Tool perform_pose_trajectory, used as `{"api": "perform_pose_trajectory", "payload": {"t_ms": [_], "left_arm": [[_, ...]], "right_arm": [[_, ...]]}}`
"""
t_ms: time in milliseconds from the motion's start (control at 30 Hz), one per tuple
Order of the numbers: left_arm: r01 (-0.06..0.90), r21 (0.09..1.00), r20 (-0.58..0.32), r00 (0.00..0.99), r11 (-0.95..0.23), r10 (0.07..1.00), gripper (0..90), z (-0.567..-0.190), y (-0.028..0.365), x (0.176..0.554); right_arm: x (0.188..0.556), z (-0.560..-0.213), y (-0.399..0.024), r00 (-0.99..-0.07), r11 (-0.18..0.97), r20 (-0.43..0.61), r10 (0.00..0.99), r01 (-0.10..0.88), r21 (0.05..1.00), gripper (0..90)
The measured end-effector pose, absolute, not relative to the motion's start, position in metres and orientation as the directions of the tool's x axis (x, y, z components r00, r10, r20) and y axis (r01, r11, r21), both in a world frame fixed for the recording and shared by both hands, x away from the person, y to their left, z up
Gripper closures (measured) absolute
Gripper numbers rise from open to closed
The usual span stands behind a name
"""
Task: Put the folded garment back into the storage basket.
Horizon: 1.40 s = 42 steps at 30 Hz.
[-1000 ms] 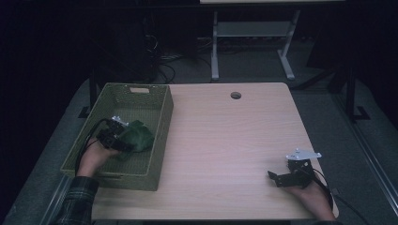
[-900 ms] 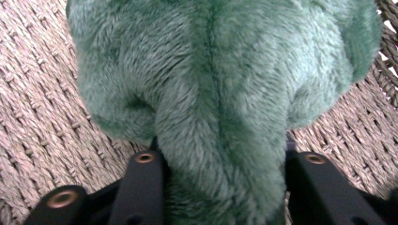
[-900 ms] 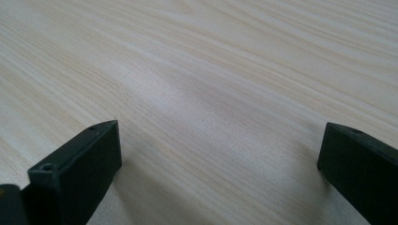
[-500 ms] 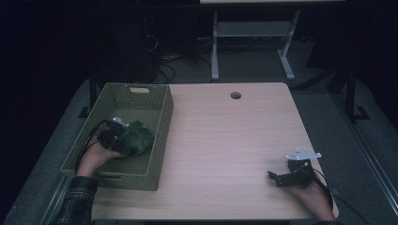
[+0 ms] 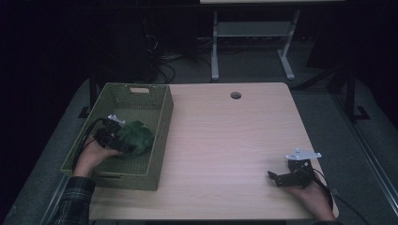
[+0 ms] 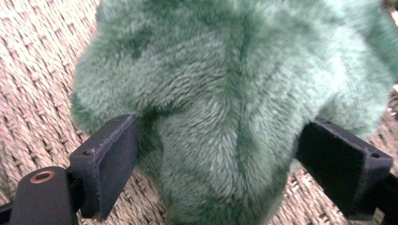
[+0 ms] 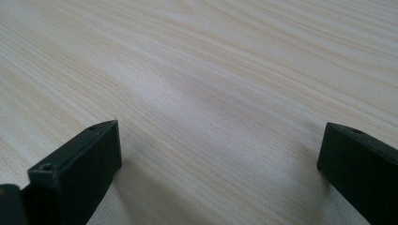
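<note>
A green plush toy lies on the woven floor of the olive basket at the table's left. My left gripper is inside the basket, right at the toy. In the left gripper view the fur bulges between the two black jaws, whose pads stand wide at its sides without squeezing it. These jaws have just been opening, and the left gripper is open. My right gripper rests near the table's front right corner, pointing left. In its own view the right gripper is open over bare wood.
The light wooden table has a round cable hole near its far edge. Behind the table stands a white metal frame on a dark floor with cables. The basket's walls enclose the left hand.
The left hand has shifted only slightly inside the basket, with the green toy still in front of it. The right gripper has not moved.
</note>
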<state>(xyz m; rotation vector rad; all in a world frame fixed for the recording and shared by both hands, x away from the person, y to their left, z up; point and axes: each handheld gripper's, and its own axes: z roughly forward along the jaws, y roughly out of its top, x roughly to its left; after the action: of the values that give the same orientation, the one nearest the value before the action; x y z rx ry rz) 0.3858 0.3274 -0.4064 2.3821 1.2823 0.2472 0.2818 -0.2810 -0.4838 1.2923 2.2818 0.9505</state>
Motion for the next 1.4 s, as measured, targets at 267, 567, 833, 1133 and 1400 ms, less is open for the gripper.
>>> {"api": "perform_pose_trajectory", "payload": {"t_ms": [267,567,833,1133,1400], "left_arm": [[0.731,0.492,-0.039,0.56,-0.472,0.827,13.3,-0.391,0.327,0.382],[0.675,0.589,-0.045,0.576,-0.444,0.816,13.3,-0.358,0.315,0.377],[0.624,0.647,-0.062,0.617,-0.439,0.785,13.4,-0.341,0.292,0.372],[0.568,0.691,-0.059,0.661,-0.447,0.749,13.7,-0.328,0.259,0.369],[0.534,0.71,-0.06,0.696,-0.459,0.716,13.7,-0.322,0.23,0.366]], "right_arm": [[0.282,-0.484,-0.281,-0.523,0.359,0.024,0.852,0.617,0.7,0.0],[0.282,-0.484,-0.281,-0.523,0.359,0.024,0.852,0.617,0.7,0.0],[0.282,-0.484,-0.281,-0.523,0.359,0.024,0.852,0.617,0.7,0.0],[0.282,-0.484,-0.281,-0.523,0.359,0.023,0.852,0.617,0.7,0.0],[0.282,-0.484,-0.281,-0.523,0.359,0.024,0.852,0.617,0.7,0.0]]}}
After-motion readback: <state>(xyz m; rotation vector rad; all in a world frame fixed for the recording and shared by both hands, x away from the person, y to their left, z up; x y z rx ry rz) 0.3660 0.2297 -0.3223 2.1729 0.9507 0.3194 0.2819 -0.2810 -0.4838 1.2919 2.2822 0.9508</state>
